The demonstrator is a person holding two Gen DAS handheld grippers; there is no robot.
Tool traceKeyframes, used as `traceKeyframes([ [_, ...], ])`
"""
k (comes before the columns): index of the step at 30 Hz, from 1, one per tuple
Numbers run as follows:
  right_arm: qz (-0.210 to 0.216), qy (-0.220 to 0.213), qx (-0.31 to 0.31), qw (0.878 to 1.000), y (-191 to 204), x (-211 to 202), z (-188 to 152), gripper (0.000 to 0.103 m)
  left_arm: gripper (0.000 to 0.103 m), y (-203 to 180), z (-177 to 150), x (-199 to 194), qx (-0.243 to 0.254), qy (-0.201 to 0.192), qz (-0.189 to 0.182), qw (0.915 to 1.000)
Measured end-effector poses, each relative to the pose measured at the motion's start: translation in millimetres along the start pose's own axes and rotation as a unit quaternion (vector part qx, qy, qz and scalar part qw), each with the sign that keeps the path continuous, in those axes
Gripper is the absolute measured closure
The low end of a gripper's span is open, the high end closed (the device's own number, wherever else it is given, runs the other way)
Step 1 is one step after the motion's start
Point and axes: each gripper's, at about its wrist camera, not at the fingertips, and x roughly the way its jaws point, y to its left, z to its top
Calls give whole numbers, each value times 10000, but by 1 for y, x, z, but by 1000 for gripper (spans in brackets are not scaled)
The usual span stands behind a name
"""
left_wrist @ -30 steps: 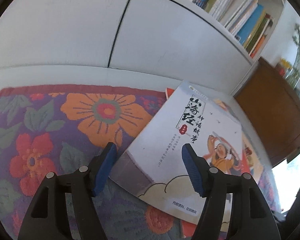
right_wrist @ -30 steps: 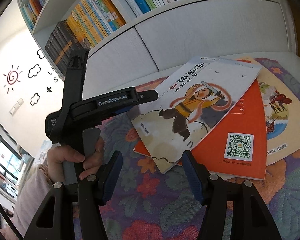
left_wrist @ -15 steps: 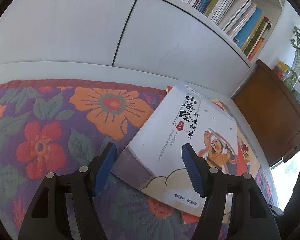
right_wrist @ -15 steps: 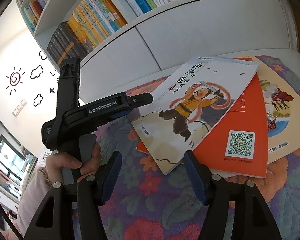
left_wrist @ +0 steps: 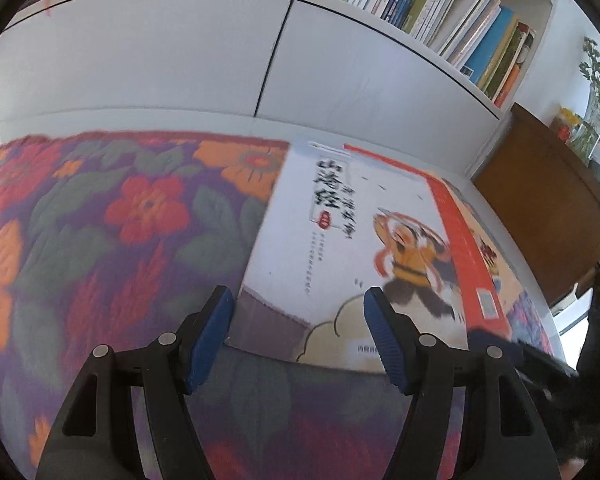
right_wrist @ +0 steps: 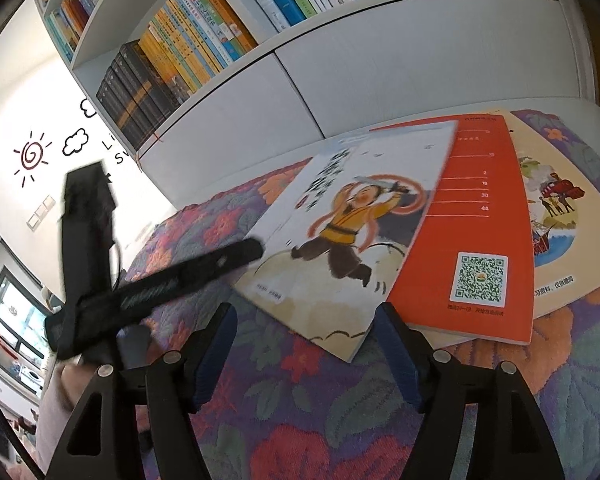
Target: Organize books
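Both tools empty w/ jaws apart, left tool (left_wrist: 298,326) over white book (left_wrist: 340,248) corner, right tool (right_wrist: 306,344) just been widening nr stack on floral cloth (right_wrist: 300,420).

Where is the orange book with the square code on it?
In the right wrist view, the orange book lies right of centre, under the warrior book and over the ship book.

Three books lie on the flowery cloth (right_wrist: 300,420). The top book (right_wrist: 340,240) lies on the middle book (right_wrist: 480,208), which lies on the bottom book (right_wrist: 560,220). The bookshelf (right_wrist: 204,40) stands behind the cloth.
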Motion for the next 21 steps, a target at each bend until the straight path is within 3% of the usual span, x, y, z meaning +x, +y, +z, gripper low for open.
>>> traceKeyframes([
  [5, -91, 214, -176, 9996, 7, -2, -9, 32, 38, -7, -28, -26, 124, 121, 342, 9993],
  [12, -112, 1067, -721, 9916, 27, 3, -16, 32, 38, -14, -66, -63, 364, 422, 677, 9962],
  [14, -47, 1341, -817, 9876, 33, 0, -22, 32, 38, -14, -77, -75, 327, 552, 621, 9960],
  [18, 47, 1630, -935, 9822, 40, -18, -45, 32, 38, -10, -101, -102, 460, 861, 129, 9951],
  [21, 590, 1905, -760, 9770, 32, -32, -56, 33, 38, 4, -101, -107, 303, 1048, -100, 9940],
])
